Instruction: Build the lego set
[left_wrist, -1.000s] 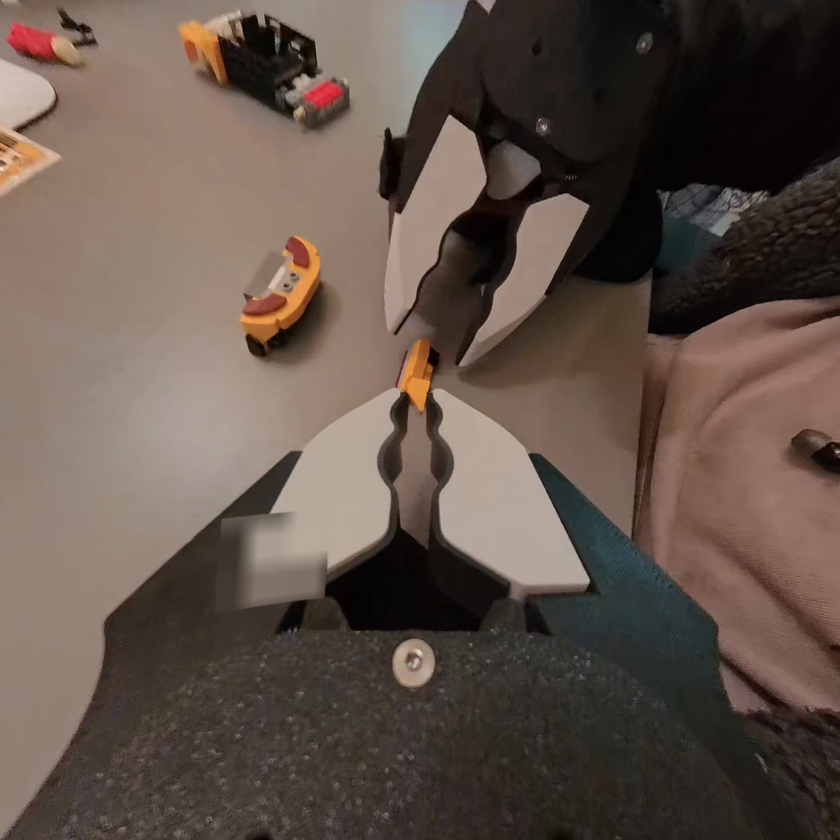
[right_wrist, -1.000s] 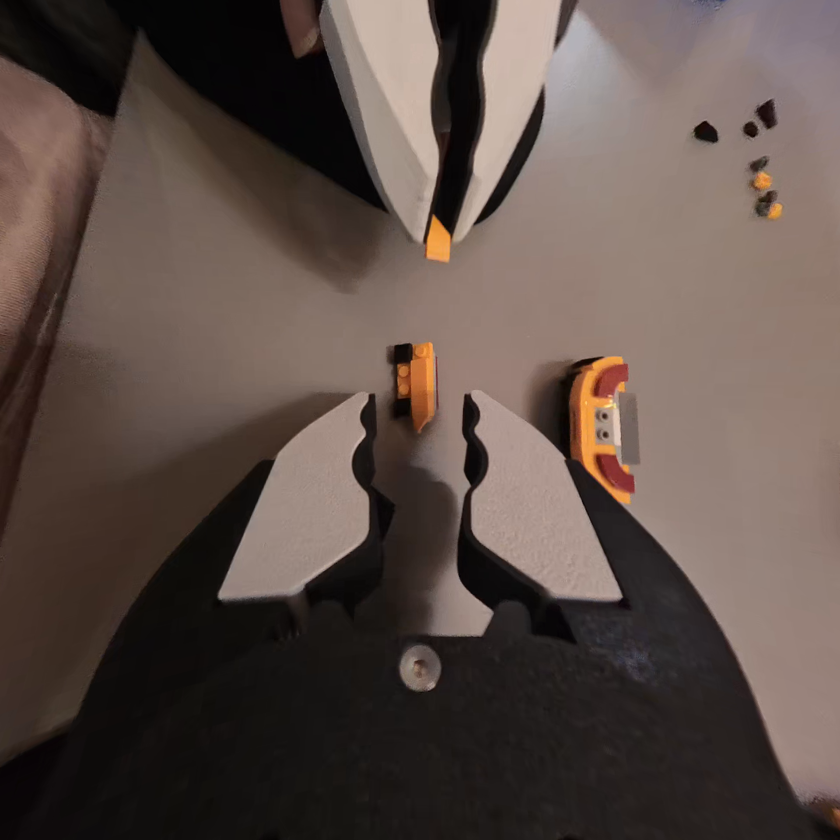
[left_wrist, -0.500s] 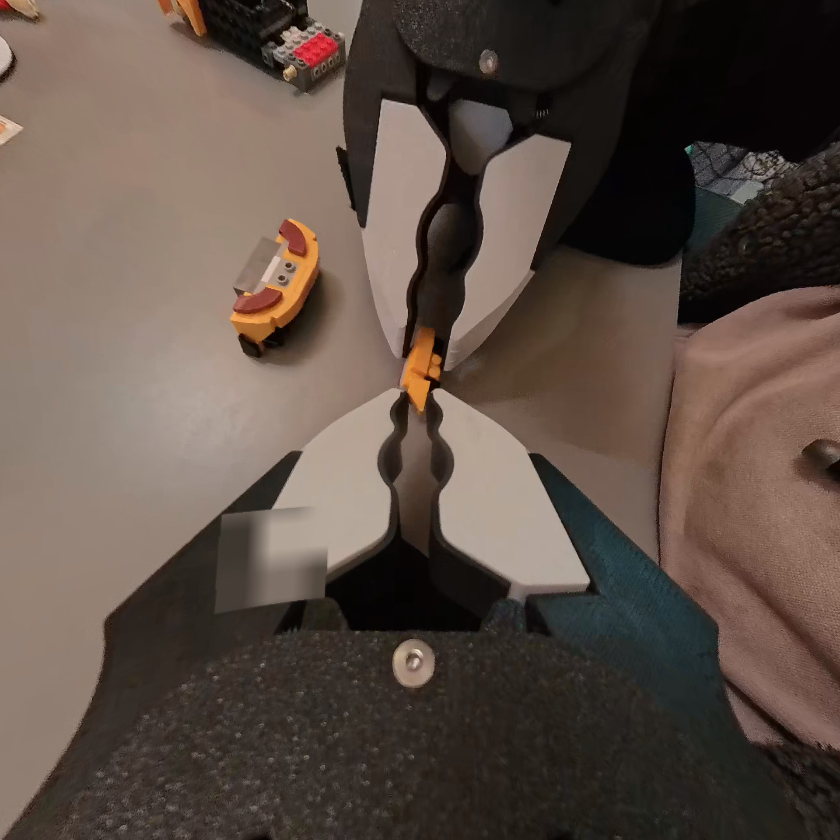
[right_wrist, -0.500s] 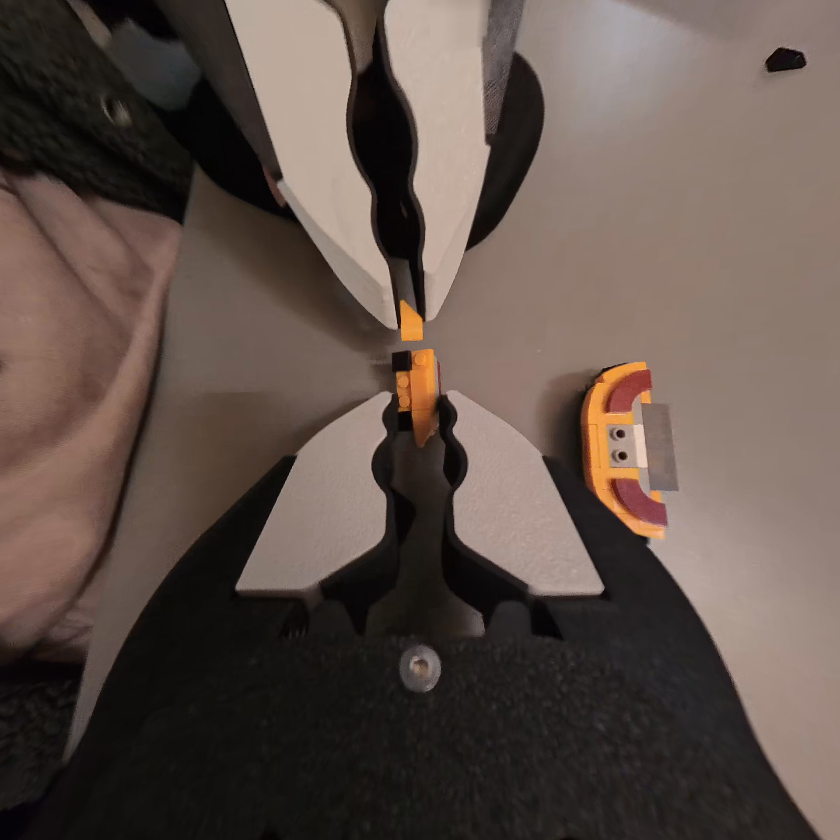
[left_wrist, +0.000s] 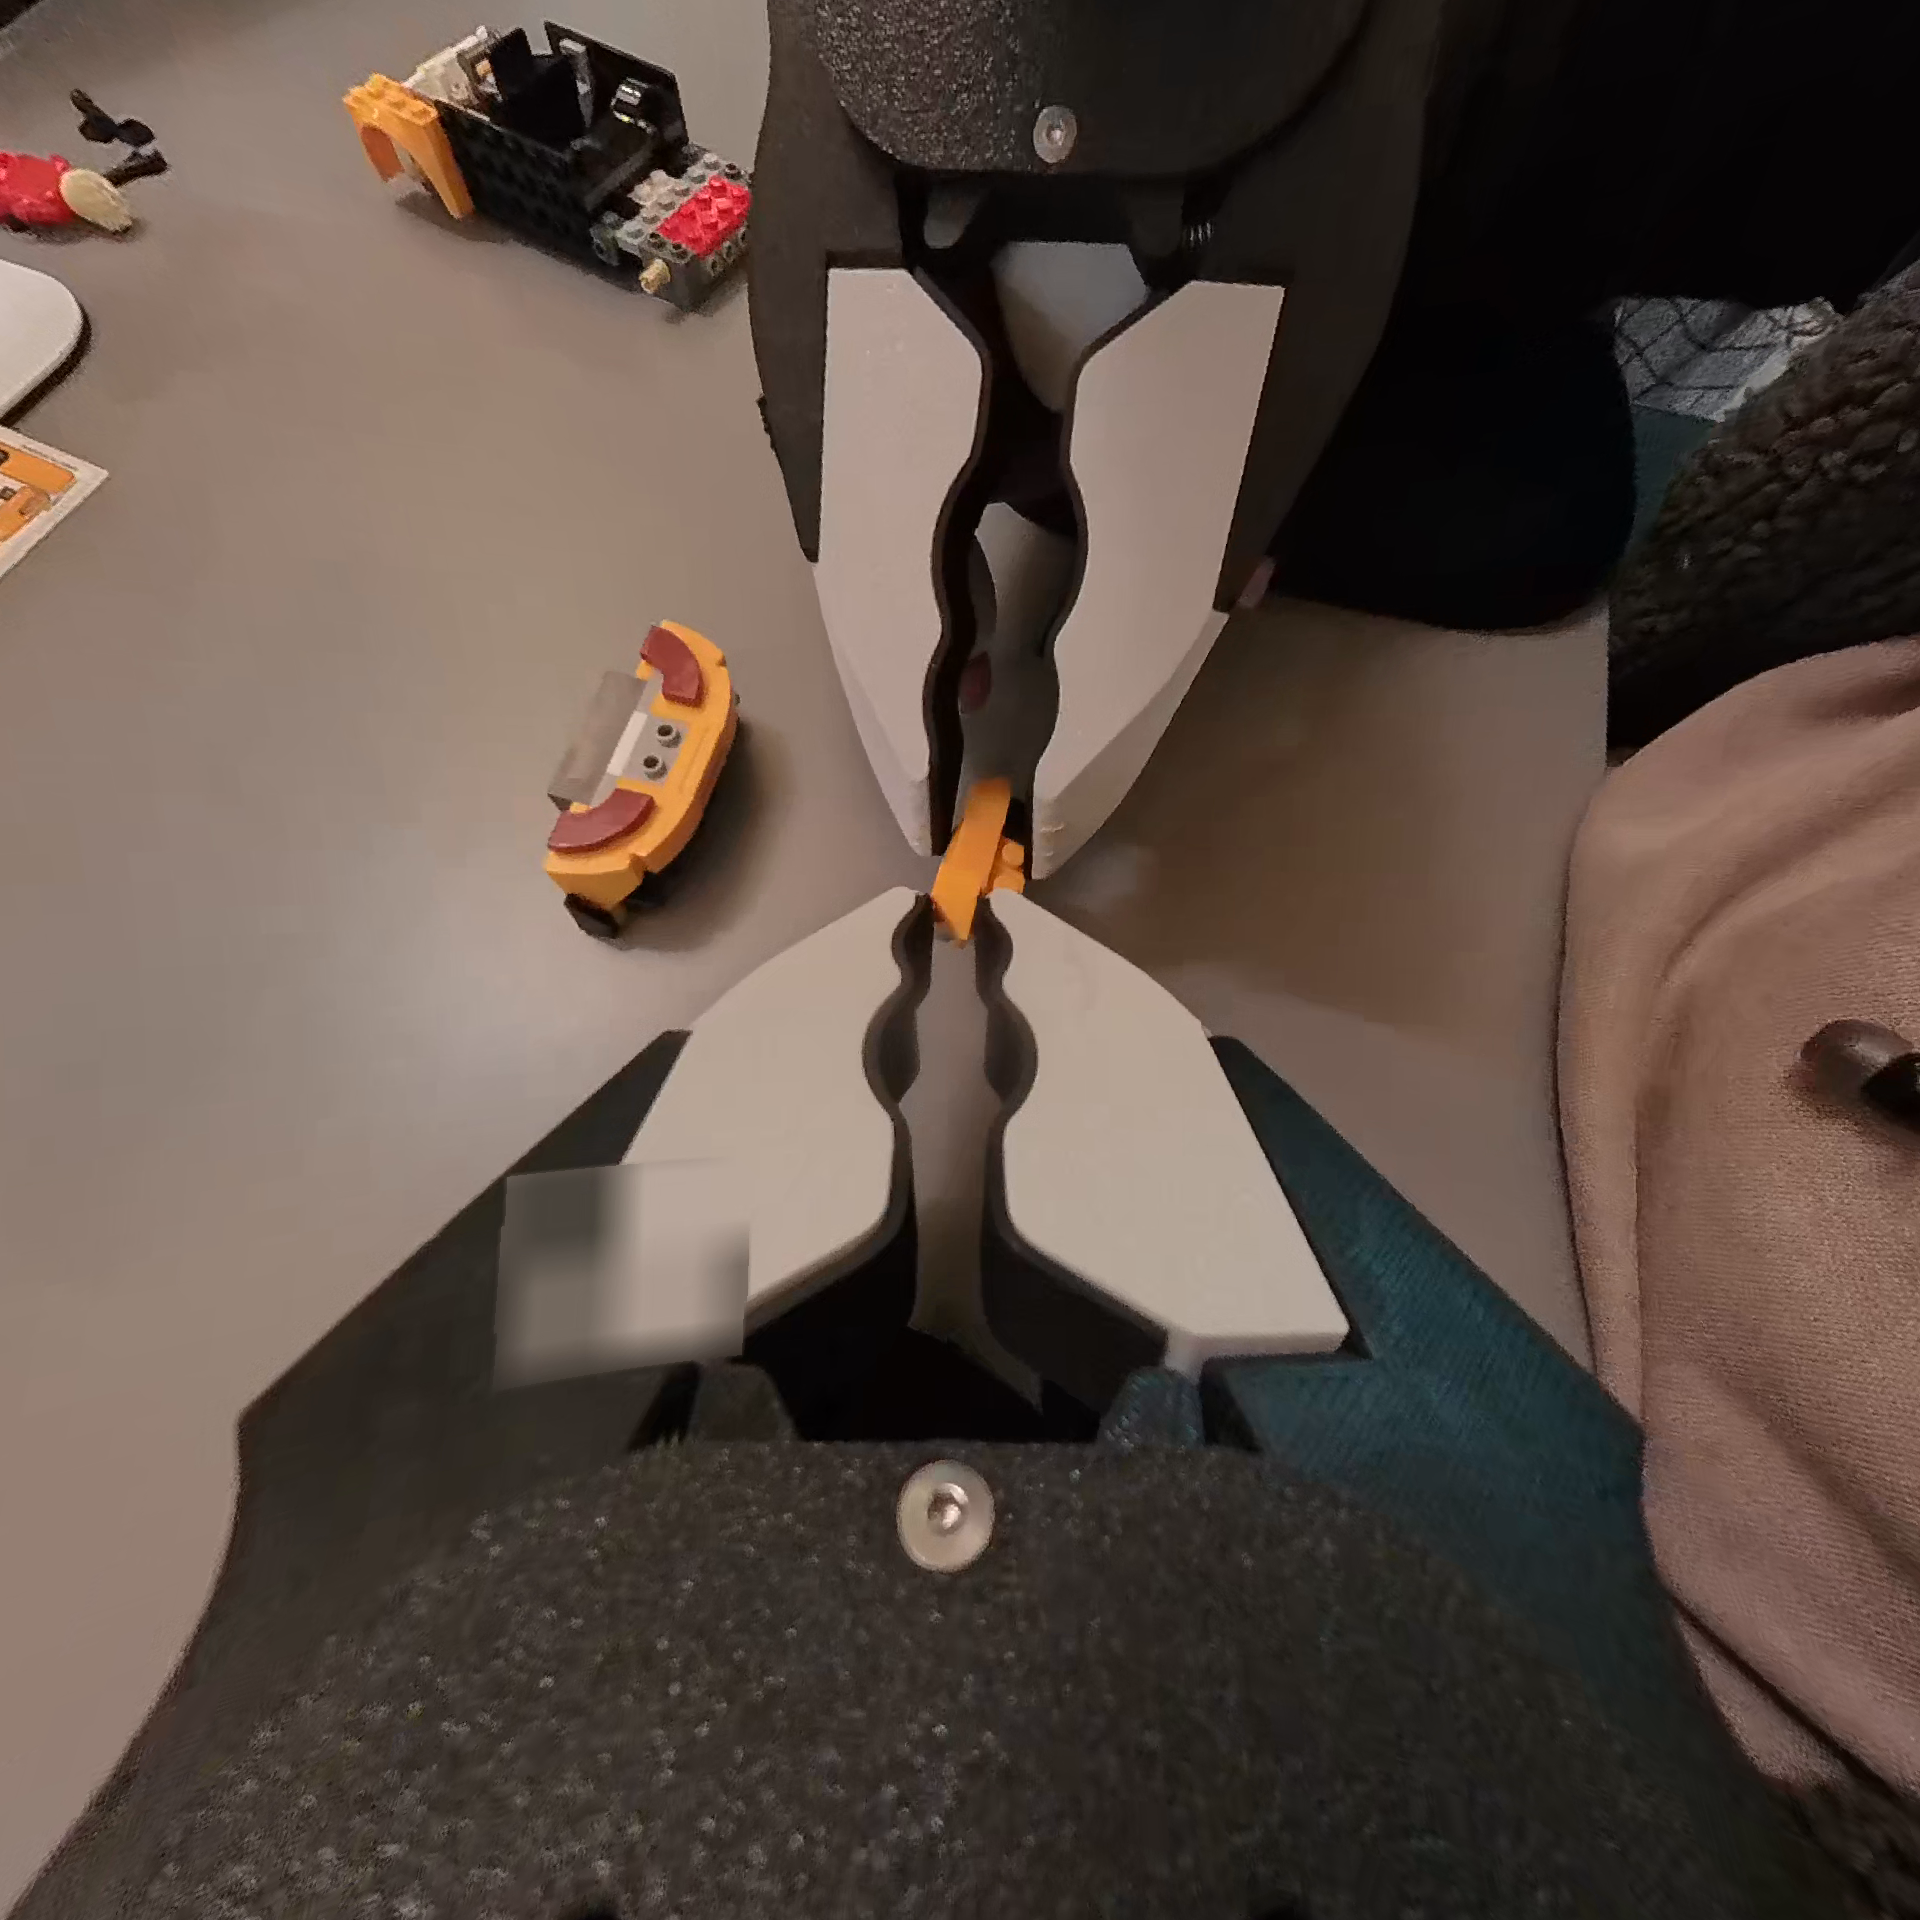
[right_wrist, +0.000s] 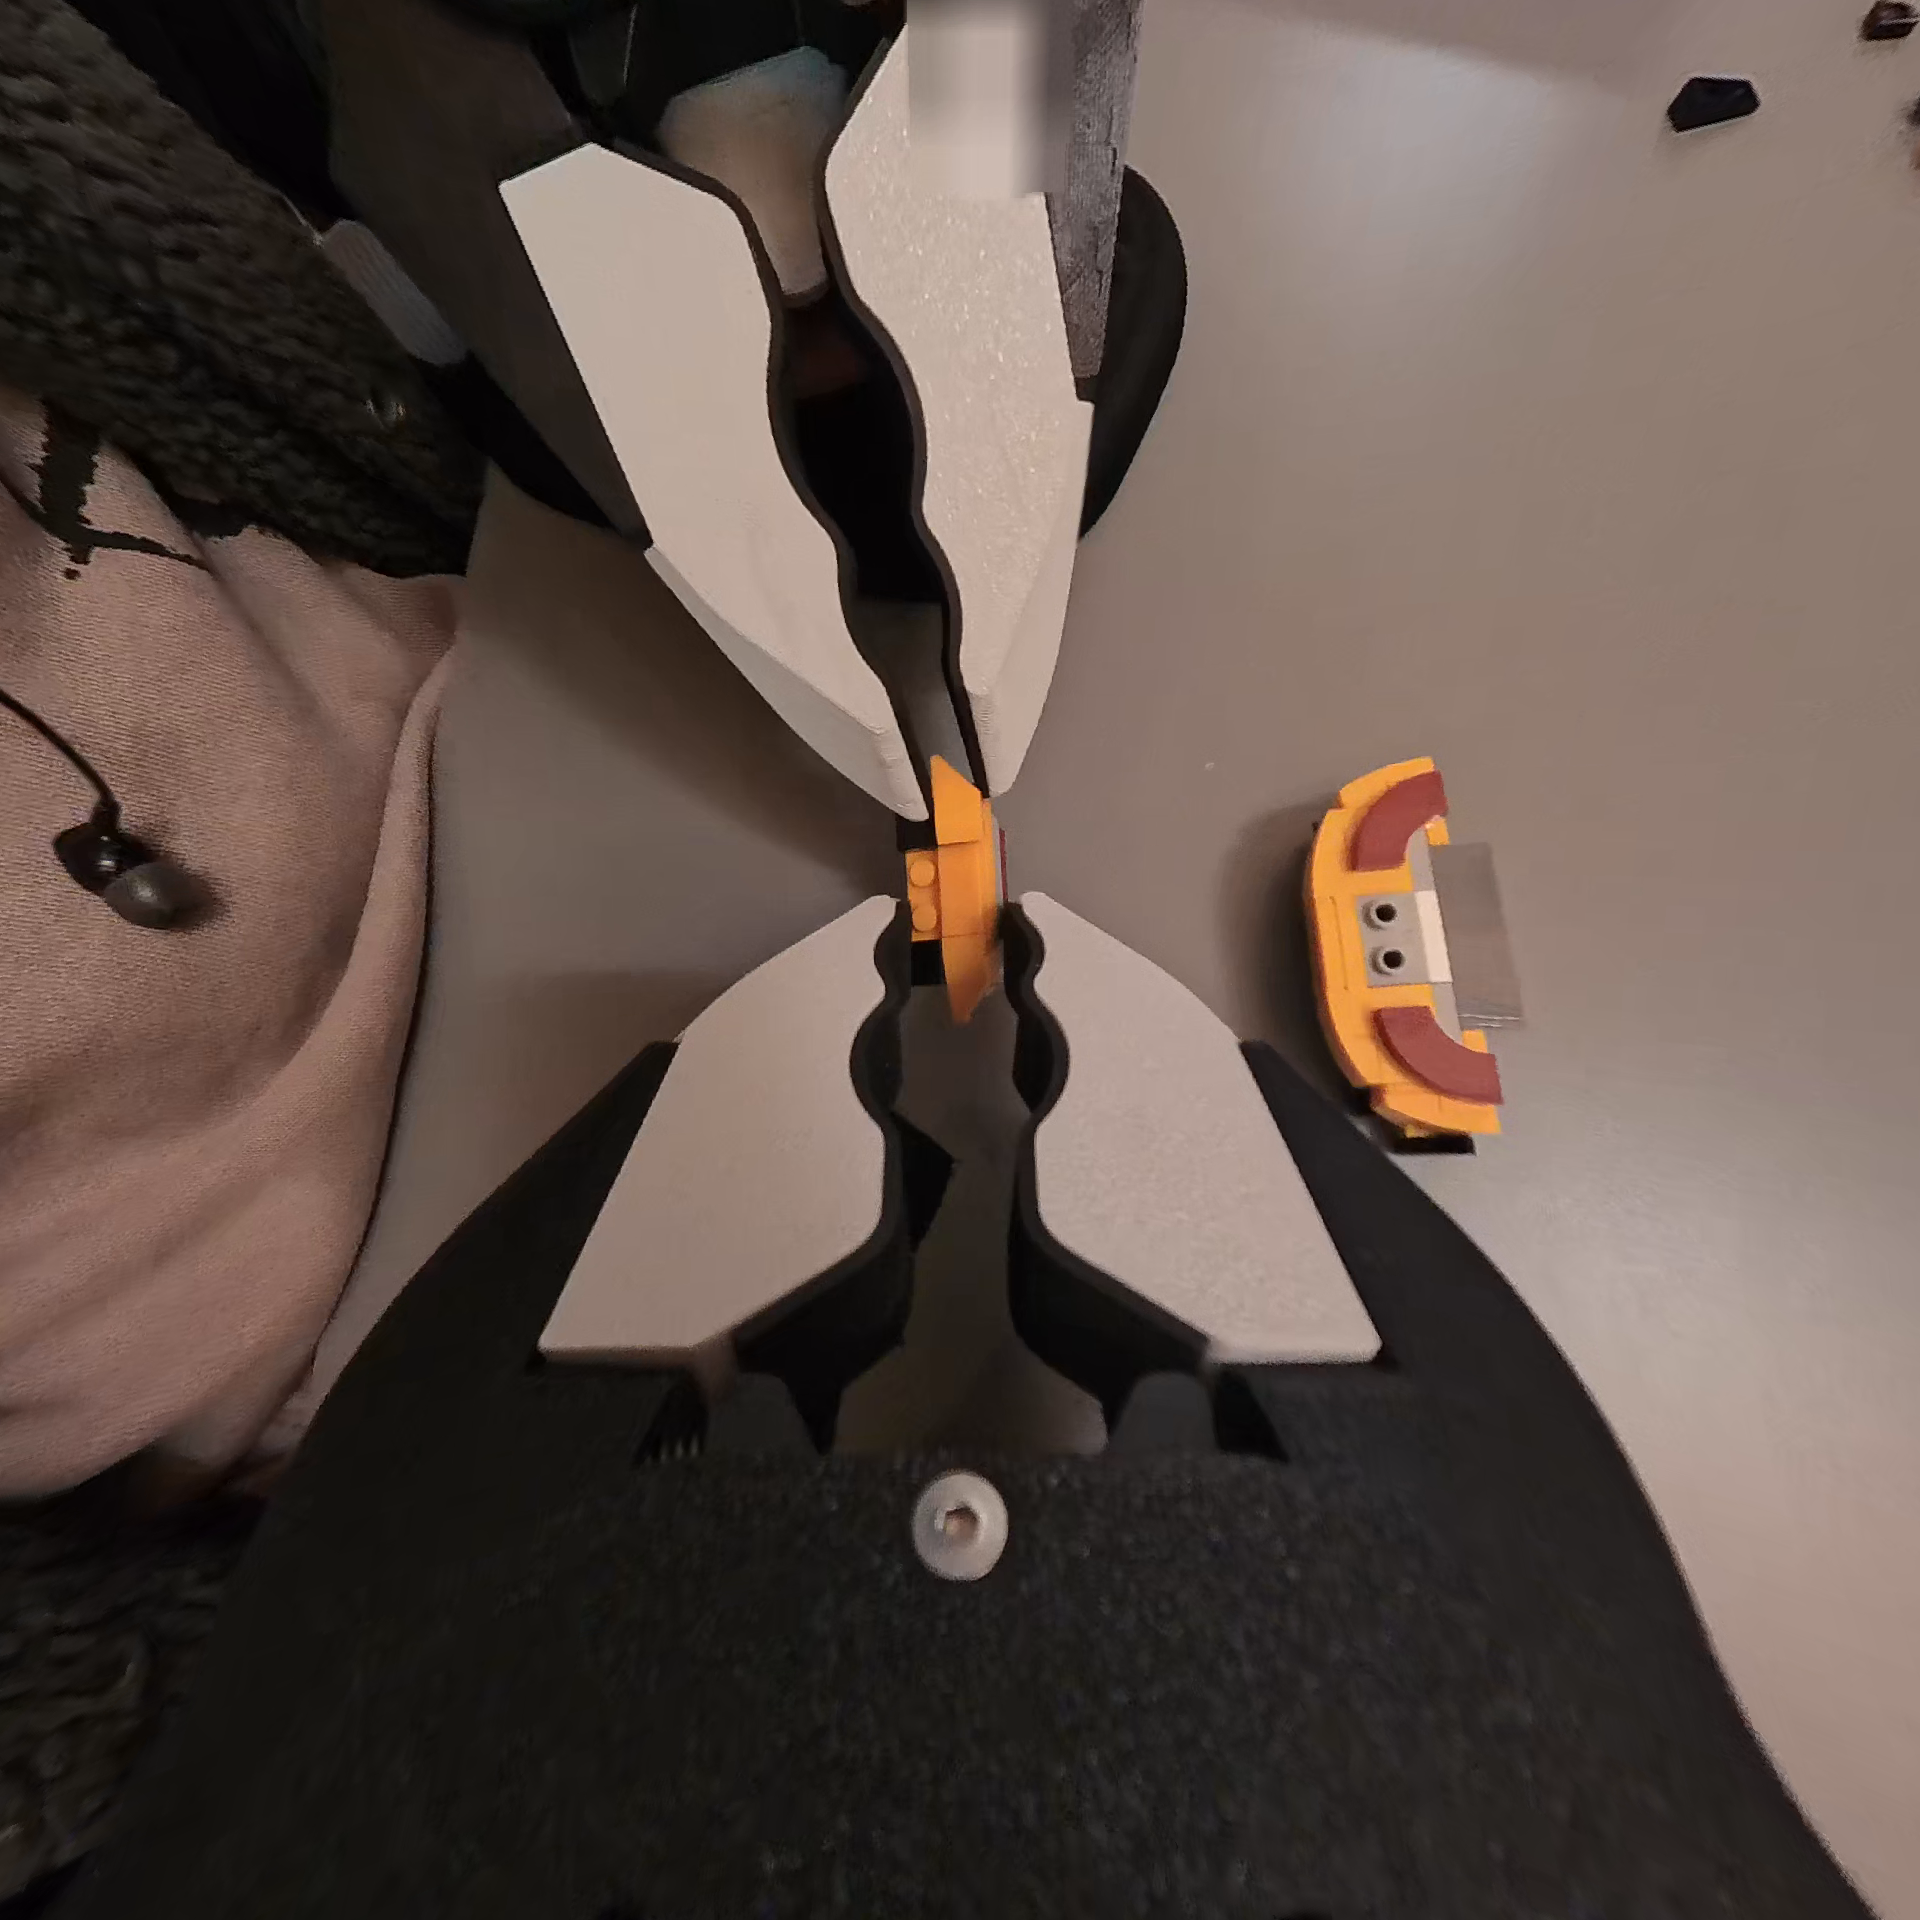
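Left gripper (left_wrist: 951, 914) pinched on a small orange piece (left_wrist: 961, 894); right gripper (right_wrist: 951, 914) clamped on an orange and black sub-assembly (right_wrist: 951, 904). Met tip to tip just above the grey table (left_wrist: 312, 831), the two orange parts pressed together between them. Left of the tips in the left wrist view, right of them in the right wrist view, lay a curved orange and dark red assembly (left_wrist: 644, 769) with a grey plate. Farther off, at far left, stood a black lego chassis (left_wrist: 571, 166) with red and orange bricks. Near it lay a red piece (left_wrist: 42, 192). Paper sheet (left_wrist: 31, 499) at left edge.
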